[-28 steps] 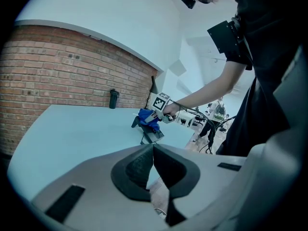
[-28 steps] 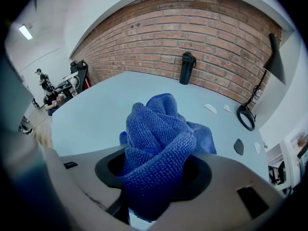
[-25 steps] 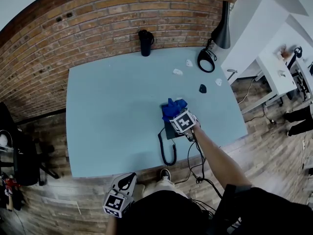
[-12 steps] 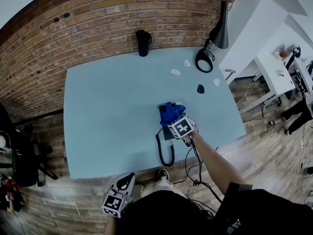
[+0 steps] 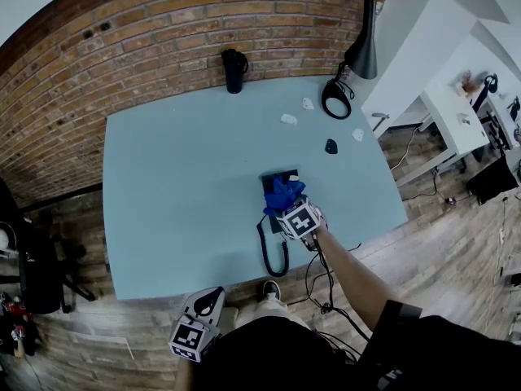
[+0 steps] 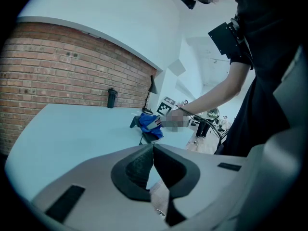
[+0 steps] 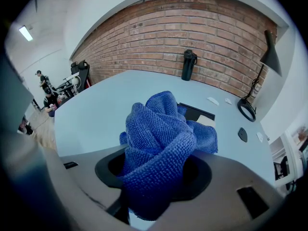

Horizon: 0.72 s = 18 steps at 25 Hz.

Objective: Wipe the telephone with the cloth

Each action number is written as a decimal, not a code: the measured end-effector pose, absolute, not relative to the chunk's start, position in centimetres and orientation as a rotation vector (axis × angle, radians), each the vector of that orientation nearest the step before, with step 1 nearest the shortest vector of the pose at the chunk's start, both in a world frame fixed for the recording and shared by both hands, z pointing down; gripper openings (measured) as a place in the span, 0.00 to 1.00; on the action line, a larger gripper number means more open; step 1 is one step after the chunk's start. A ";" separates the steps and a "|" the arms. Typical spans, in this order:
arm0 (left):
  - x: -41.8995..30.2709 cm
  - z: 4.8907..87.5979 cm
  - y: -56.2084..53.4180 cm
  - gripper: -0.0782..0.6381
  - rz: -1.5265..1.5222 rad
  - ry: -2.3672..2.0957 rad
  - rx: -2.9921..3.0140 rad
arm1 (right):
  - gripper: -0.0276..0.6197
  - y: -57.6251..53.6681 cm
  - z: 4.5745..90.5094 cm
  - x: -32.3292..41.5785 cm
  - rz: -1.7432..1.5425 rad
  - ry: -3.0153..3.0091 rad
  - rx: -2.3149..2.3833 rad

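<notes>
Blue cloth (image 7: 159, 143) — soft, bunched — is clamped in your right gripper (image 5: 290, 208) on the telephone (image 5: 275, 177); your left gripper (image 6: 153, 163) is closed, empty. The phone looks light — press gently.

One telephone (image 5: 273, 177), one cloth (image 5: 282, 194), one flask (image 5: 234, 69)

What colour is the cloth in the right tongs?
The cloth is blue; the right gripper view shows it best.

Black short-sleeved shirt (image 5: 285, 353); grey left tongs (image 6: 153, 150) and right tongs (image 7: 159, 174), black pads (image 6: 137, 170), black-and-white marker cubes (image 5: 299, 218).
</notes>
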<state>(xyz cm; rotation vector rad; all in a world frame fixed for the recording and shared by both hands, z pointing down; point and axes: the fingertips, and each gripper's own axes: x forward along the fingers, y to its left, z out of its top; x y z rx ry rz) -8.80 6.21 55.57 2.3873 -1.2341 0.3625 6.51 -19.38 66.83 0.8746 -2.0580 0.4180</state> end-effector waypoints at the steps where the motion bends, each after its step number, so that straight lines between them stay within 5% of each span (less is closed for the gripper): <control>1: -8.8 55.6 6.2 0.11 0.362 -1.232 2.387 | 0.38 -19.2 66.8 6.5 0.423 -2.061 0.878; 18: -8.7 55.7 6.2 0.11 0.370 -1.202 2.397 | 0.38 -15.1 68.8 7.7 0.512 -2.045 0.910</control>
